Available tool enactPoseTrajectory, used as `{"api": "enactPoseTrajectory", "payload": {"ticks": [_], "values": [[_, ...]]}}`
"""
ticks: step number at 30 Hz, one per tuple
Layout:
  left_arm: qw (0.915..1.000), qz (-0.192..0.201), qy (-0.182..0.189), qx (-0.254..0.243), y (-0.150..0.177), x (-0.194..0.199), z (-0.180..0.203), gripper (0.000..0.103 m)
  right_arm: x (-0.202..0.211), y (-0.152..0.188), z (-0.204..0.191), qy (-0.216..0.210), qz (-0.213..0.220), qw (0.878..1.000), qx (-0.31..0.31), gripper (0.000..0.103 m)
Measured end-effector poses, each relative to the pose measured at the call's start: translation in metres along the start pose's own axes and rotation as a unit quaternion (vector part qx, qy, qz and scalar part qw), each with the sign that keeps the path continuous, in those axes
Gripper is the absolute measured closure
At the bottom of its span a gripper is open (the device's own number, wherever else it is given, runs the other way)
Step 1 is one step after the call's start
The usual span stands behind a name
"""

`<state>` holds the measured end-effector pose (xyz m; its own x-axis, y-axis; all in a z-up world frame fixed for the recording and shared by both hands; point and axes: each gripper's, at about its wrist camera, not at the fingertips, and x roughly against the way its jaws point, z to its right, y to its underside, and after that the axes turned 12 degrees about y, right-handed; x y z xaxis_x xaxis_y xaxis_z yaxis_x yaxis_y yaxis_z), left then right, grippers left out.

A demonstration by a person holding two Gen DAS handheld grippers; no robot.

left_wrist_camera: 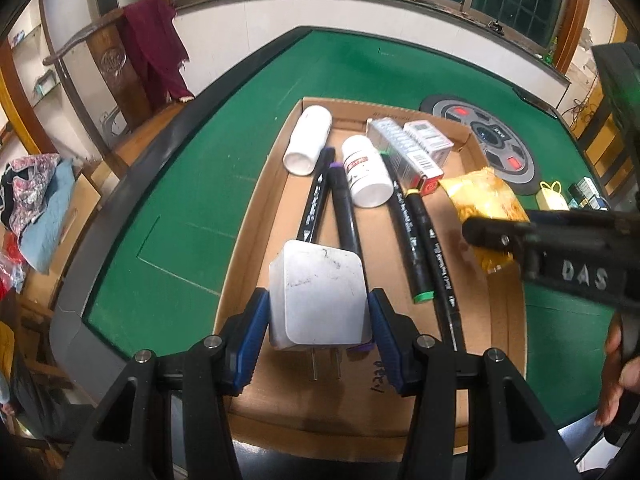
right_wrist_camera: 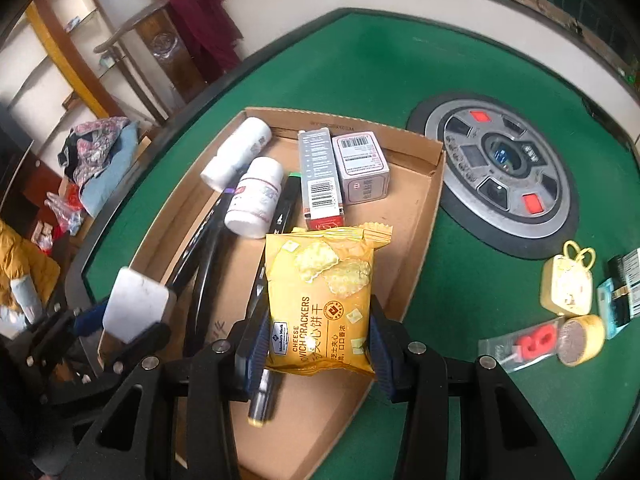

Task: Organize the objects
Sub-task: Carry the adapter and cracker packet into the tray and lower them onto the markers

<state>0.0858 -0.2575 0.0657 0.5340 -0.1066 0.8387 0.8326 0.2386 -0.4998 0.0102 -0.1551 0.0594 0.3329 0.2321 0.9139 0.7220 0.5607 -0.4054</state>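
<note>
The left gripper (left_wrist_camera: 318, 312) is clamped on a white plug adapter (left_wrist_camera: 318, 294), its blue pads pressing the two flat sides while the metal prongs point down toward the near edge of the cardboard tray (left_wrist_camera: 240, 248). The adapter looks rigid, compact and smooth-shelled, so the flat faces are the sound place to hold it; a corner grip would likely slip. The right gripper (right_wrist_camera: 318, 346) is closed across the lower part of a yellow cracker packet (right_wrist_camera: 322, 292), hanging above the tray's near right side, over the black markers (left_wrist_camera: 416, 240). That packet seems light, crinkly and crushable, best pinched gently at its edges. Two white bottles (left_wrist_camera: 366, 172) and two small boxes (left_wrist_camera: 412, 150) fill the tray's far end, on the green table (left_wrist_camera: 192, 208).
</note>
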Motion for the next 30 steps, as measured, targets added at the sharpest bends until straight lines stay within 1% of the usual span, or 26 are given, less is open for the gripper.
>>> {"api": "enactPoseTrajectory", "payload": {"ticks": [6,14,24,26,30], "values": [[0.9999,-0.01,0.003,0.001,0.0,-0.008,-0.007,0.053,-0.017,-0.006,-0.002,0.01,-0.018,1.0,-0.006,0.054],[0.9997,-0.023,0.008,-0.001,-0.001,-0.018,-0.008,0.053,-0.029,-0.009,-0.003,0.005,-0.031,0.999,-0.016,0.054],[0.9994,-0.034,0.005,0.003,0.002,-0.024,-0.007,0.053,-0.027,-0.006,0.0,-0.009,-0.035,0.999,-0.016,0.053],[0.9993,-0.036,0.004,0.003,0.003,-0.025,-0.005,0.053,-0.025,-0.005,0.002,-0.011,-0.034,0.999,-0.016,0.05],[0.9996,-0.024,-0.009,-0.007,0.001,-0.02,0.002,0.052,-0.02,-0.003,0.004,-0.023,-0.035,0.999,-0.016,0.047]]}}
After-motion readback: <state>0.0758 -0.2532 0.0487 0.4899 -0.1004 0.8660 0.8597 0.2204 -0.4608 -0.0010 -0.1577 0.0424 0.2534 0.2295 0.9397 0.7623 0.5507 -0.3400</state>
